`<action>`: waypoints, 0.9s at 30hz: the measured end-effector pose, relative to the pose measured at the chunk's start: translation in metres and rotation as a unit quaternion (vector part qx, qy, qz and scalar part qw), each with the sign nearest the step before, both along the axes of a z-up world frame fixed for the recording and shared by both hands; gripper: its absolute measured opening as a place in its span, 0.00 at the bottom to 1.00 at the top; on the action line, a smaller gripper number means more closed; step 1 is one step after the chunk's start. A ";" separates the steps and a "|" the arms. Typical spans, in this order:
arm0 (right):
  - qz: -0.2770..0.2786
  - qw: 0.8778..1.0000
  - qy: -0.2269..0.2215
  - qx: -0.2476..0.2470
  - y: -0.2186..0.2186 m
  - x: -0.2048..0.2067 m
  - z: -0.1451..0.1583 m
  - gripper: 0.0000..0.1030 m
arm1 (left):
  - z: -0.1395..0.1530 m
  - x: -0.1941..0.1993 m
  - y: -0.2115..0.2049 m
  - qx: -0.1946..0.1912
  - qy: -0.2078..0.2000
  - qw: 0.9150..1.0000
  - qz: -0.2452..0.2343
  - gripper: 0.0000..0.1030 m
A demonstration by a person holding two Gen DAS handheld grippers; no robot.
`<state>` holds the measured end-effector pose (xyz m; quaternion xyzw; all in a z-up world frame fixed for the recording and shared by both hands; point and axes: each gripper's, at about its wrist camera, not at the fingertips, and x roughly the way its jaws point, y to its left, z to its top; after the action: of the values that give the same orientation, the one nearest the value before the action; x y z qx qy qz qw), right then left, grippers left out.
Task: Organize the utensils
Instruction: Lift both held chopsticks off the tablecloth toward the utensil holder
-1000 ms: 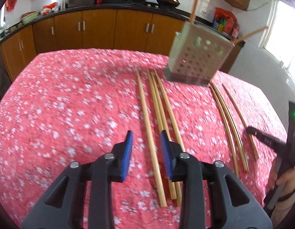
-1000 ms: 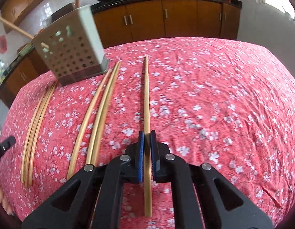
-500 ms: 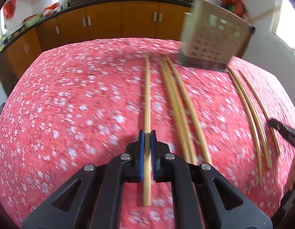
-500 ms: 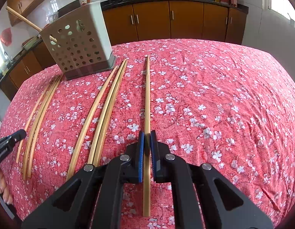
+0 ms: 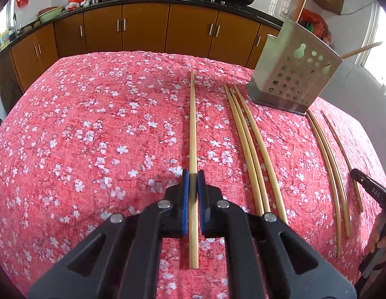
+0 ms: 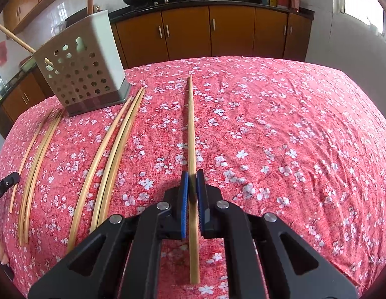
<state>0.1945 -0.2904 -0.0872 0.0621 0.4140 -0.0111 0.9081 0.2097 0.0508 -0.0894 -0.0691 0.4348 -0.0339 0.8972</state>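
Observation:
My left gripper (image 5: pixel 192 178) is shut on a wooden chopstick (image 5: pixel 192 124) that lies along the red floral tablecloth. My right gripper (image 6: pixel 192 177) is shut on another wooden chopstick (image 6: pixel 191 124) in the same way. A perforated metal utensil holder (image 5: pixel 294 77) stands at the table's far side with two chopsticks sticking out; it also shows in the right wrist view (image 6: pixel 80 72). Three loose chopsticks (image 5: pixel 252 149) lie between the grippers, and in the right wrist view (image 6: pixel 110 154) they lie left of my held one.
Three more chopsticks (image 5: pixel 330 164) lie beside the right gripper's tip (image 5: pixel 370 191). The tablecloth (image 5: pixel 93 137) covers the whole table. Brown kitchen cabinets (image 5: pixel 143 30) and a counter with pans stand behind the table.
My left gripper was open over the chopsticks, then shifted left and shut on the leftmost one. My right gripper stays shut on its chopstick, and its view has shifted slightly.

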 end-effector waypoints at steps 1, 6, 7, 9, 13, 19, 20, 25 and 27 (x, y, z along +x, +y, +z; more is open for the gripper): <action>0.000 1.000 0.000 0.002 0.000 0.000 0.000 0.08 | 0.000 0.000 0.001 -0.001 0.000 1.000 0.000 0.09; 0.000 1.000 -0.001 0.010 0.002 -0.002 0.000 0.08 | 0.002 -0.002 0.003 -0.002 0.001 1.000 0.000 0.09; 0.000 1.000 -0.001 0.009 0.002 -0.003 0.000 0.08 | 0.002 -0.002 0.002 -0.001 0.001 1.000 0.000 0.09; 0.000 1.000 0.000 0.009 0.001 -0.003 0.000 0.08 | 0.002 -0.001 0.002 0.001 0.001 1.000 0.000 0.09; 0.000 1.000 0.000 0.010 0.002 -0.002 0.000 0.08 | 0.002 -0.001 0.001 0.001 0.001 1.000 0.001 0.09; 0.000 1.000 0.000 0.011 0.001 -0.002 0.000 0.08 | 0.003 -0.001 0.001 0.001 0.002 1.000 0.001 0.09; 0.000 1.000 0.000 0.012 0.001 -0.002 0.000 0.08 | 0.003 -0.001 0.001 0.001 0.002 1.000 0.000 0.09; 0.005 1.000 0.003 0.002 0.005 -0.009 0.001 0.08 | 0.005 -0.004 -0.005 0.020 0.008 1.000 -0.010 0.09; 0.008 1.000 0.004 0.002 0.006 -0.015 0.001 0.08 | 0.005 -0.009 -0.005 0.019 0.009 1.000 -0.012 0.09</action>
<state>0.1798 -0.2841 -0.0864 0.0608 0.4183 -0.0027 0.9063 0.2006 0.0459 -0.0842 -0.0470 0.4446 -0.0360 0.8938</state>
